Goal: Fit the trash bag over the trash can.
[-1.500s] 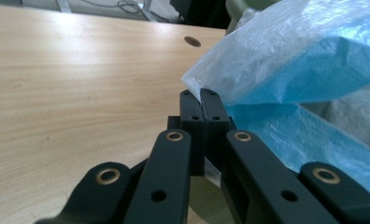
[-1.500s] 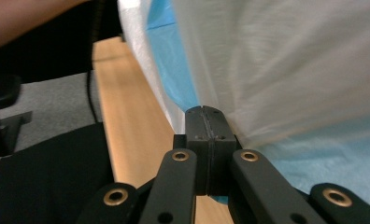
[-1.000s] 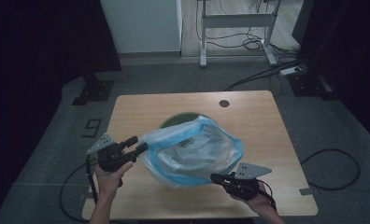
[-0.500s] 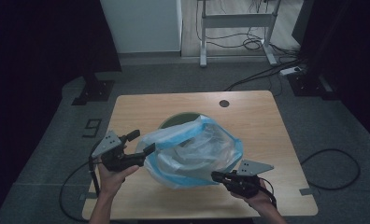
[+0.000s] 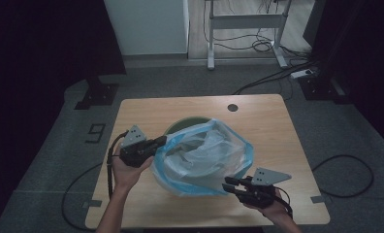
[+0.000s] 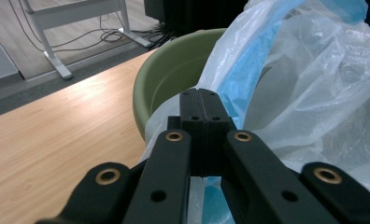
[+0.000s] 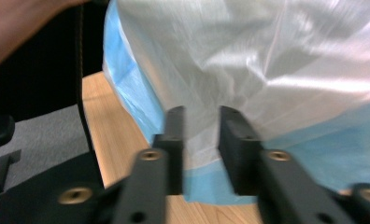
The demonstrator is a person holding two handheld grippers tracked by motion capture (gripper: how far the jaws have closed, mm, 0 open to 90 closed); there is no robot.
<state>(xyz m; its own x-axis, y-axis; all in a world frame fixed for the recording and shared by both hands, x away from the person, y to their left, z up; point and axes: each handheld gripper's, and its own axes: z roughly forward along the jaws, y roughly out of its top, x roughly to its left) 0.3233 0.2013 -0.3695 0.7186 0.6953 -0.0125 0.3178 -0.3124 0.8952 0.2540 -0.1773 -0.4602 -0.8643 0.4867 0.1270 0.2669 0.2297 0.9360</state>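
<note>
A translucent white and blue plastic bag (image 5: 204, 155) billows over a green bin (image 5: 185, 124) in the middle of the wooden table (image 5: 263, 116). My left gripper (image 5: 162, 142) is at the bag's left rim. Its jaws have just been closing and now stand shut, with the film pinched between them. In the left gripper view the left gripper (image 6: 198, 93) has pads pressed together beside the bag (image 6: 314, 93) and the bin (image 6: 174, 74). My right gripper (image 5: 227, 184) is at the bag's near edge. The right gripper (image 7: 202, 112) has just been opening; the bag (image 7: 267, 56) hangs loose between its parted pads.
A dark round grommet (image 5: 233, 107) sits in the table's far side. Behind the table stand a white cabinet (image 5: 146, 24) and a desk frame (image 5: 248, 19) with cables on the floor. Bare wood (image 6: 57, 135) lies to the left of the bin.
My left gripper has shifted up and right onto the bag's rim and gone from wide open to shut. The right gripper stays put, its jaws now parted.
</note>
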